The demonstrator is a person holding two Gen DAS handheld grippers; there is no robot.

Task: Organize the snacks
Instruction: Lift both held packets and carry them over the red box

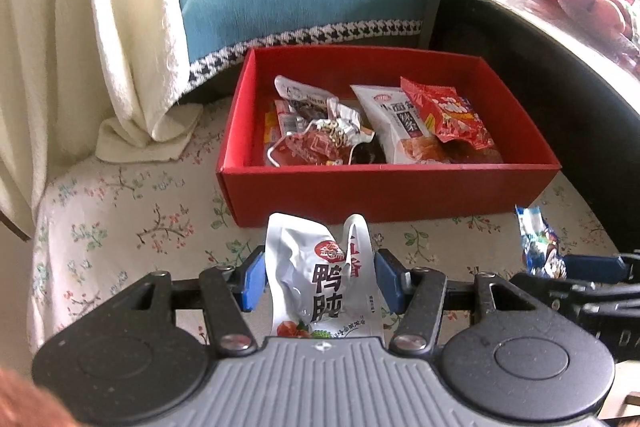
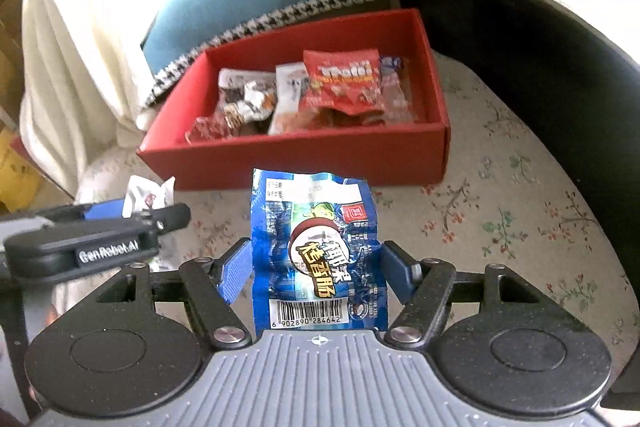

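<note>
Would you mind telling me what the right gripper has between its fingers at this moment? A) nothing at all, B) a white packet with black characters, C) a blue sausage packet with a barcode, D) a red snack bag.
C: in the right wrist view the blue sausage packet, barcode at its lower end, stands between the blue pads of the right gripper, above the floral cloth.

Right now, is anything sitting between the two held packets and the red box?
Nothing visible. Only bare floral cloth lies between the white packet in the left gripper, the blue packet in the right gripper, and the open red box.
</note>
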